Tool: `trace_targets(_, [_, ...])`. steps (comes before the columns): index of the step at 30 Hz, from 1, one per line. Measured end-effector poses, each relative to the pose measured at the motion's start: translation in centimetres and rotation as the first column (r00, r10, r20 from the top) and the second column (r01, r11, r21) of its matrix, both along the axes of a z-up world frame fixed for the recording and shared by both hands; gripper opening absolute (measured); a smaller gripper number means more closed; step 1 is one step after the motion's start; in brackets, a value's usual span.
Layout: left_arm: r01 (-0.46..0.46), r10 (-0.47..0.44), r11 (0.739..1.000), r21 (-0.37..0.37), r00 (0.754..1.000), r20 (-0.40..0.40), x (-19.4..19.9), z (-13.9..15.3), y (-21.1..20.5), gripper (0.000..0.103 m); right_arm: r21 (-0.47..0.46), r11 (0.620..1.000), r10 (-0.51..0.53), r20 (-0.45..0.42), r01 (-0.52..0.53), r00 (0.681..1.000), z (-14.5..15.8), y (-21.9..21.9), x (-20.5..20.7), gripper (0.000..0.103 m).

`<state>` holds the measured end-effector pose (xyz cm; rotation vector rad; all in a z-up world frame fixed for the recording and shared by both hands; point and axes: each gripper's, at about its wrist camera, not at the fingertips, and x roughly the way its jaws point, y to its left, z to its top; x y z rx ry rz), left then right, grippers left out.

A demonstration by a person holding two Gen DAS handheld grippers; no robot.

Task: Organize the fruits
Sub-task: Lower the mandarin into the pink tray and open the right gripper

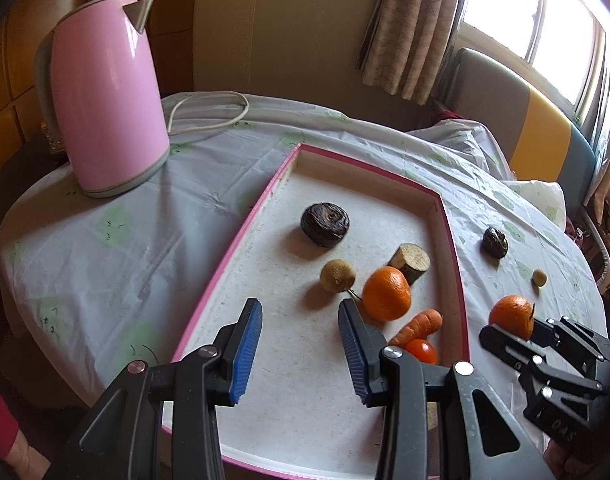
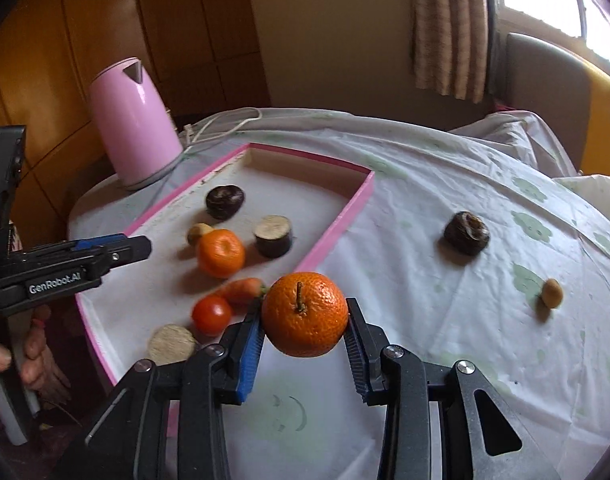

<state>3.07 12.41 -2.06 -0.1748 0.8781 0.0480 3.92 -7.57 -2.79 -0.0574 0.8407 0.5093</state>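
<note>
Pinched between the blue ribbed pads of the right gripper (image 2: pixel 305 334): a round, stemmed orange mandarin (image 2: pixel 305 314), squeezed across its widest girth with stem facing the lens, a hold that probably keeps the slippery ball from rolling out on its way to the tray. Apparently raised a little off the pale, flower-printed plastic cloth on the counter (image 2: pixel 445 280), just outside the near right rim of the shallow white tray with pink edges (image 2: pixel 347 216), which sits toward 10 o'clock from the fruit. Already gathered inside that tray: a second orange mandarin (image 2: pixel 221 253), a small red tomato (image 2: pixel 211 314), a short orange carrot (image 2: pixel 241 290), a dark wrinkled fruit (image 2: pixel 224 201) and two cut stubby cylinders of something unclear. Left out on the cloth, at 2 and 3 o'clock of the held fruit and well apart from it: another dark wrinkled fruit (image 2: pixel 466 233) and a tiny tan round fruit (image 2: pixel 552 292), likely next in line. Angled down and forward, wrist level. Held open wide and empty, the left gripper (image 1: pixel 301 344) hovers over the tray's near bare floor, probably parked clear of the drop spot. At 11 o'clock beyond the tray, a pink electric kettle (image 1: pixel 105 96).
</note>
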Motion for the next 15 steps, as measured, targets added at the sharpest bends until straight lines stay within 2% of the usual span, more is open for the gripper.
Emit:
trace_targets(9, [-0.077,0.077,0.997,-0.01,0.997,0.012,-0.2,0.3,2.9,0.04,0.014,0.988,0.155,-0.049,-0.154,0.987,-0.1,6.3,0.7,0.038])
trace_targets(15, [-0.106,0.107,0.994,-0.012,0.994,0.01,-0.2,0.1,3.9,0.04,-0.019,0.982,0.184,-0.072,-0.186,0.98,-1.3,8.5,1.0,0.041])
